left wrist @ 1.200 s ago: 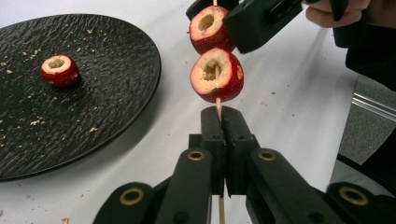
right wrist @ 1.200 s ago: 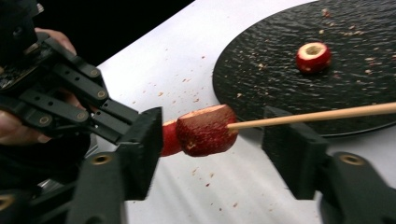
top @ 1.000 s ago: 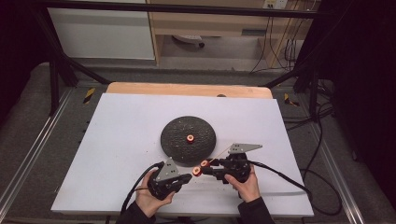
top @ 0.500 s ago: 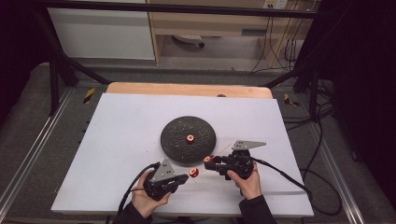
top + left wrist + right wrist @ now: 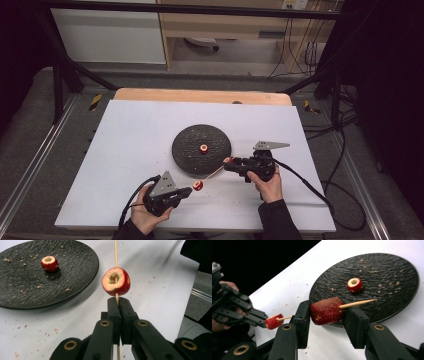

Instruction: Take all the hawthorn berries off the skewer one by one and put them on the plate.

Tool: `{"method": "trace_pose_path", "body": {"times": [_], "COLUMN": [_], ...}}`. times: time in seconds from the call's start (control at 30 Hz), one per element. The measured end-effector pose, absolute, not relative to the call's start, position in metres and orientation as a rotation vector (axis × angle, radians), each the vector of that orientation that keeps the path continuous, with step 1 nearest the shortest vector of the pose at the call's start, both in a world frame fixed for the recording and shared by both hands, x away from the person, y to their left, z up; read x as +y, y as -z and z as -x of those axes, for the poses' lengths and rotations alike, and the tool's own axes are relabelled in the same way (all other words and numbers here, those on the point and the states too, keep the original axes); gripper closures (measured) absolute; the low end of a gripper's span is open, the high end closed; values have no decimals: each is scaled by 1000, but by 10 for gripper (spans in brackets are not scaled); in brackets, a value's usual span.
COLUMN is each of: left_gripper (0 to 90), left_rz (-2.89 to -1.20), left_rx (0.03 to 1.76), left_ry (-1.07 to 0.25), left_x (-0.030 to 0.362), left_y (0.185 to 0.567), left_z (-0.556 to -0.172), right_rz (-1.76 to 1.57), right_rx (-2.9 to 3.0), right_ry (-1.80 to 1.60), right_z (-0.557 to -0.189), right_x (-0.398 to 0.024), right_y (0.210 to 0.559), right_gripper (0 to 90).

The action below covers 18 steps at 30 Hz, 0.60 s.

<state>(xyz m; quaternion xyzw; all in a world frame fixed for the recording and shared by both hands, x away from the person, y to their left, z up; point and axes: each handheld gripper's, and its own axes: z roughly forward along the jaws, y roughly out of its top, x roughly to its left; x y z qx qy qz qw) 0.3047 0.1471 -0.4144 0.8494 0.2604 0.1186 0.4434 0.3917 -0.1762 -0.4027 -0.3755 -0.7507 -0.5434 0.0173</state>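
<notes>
1. My left gripper is fully clenched. Its two black jaws stand pressed together, and they pinch a thin wooden skewer between them, near one of its ends.

2. My right gripper is clamped on a red fruit piece. One jaw presses on each side of it. These jaws have just been closing a little more, with this fruit between them.

3. The skewer passes through the fruit piece in my right gripper, and its pointed end comes out past the jaw, over the black plate.

4. In the high view the skewer runs as a slanted line from the left gripper up to the right gripper, just in front of the plate.

5. A second fruit sits on the skewer just beyond the tips of my left gripper, very near them. It is round, with red skin and a pale hollow where the core was cut out.

6. The fruit in my right gripper is dark red and rather cylindrical, with fine crumbs on its skin.

7. A third fruit, also red with a pale hollow top, lies alone near the middle of the plate. The plate is black and rough, with small crumbs on it, and it stands on the white table.
</notes>
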Motion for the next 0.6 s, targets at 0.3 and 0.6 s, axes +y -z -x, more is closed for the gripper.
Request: {"method": "trace_pose_path", "body": {"times": [0.3,0.6], "left_gripper": [881,881], "left_rz": [-2104,-2081], "left_rx": [670,713], "left_ry": [-305,-326], "left_x": [161,180], "left_y": [417,417], "left_z": [-304,-304], "right_rz": [1229,1297], "right_rx": [-2326,-2339], "right_ry": [1692,1703], "right_z": [-409,-426], "right_x": [-185,-191], "right_y": [398,387], "right_gripper": [596,597]}}
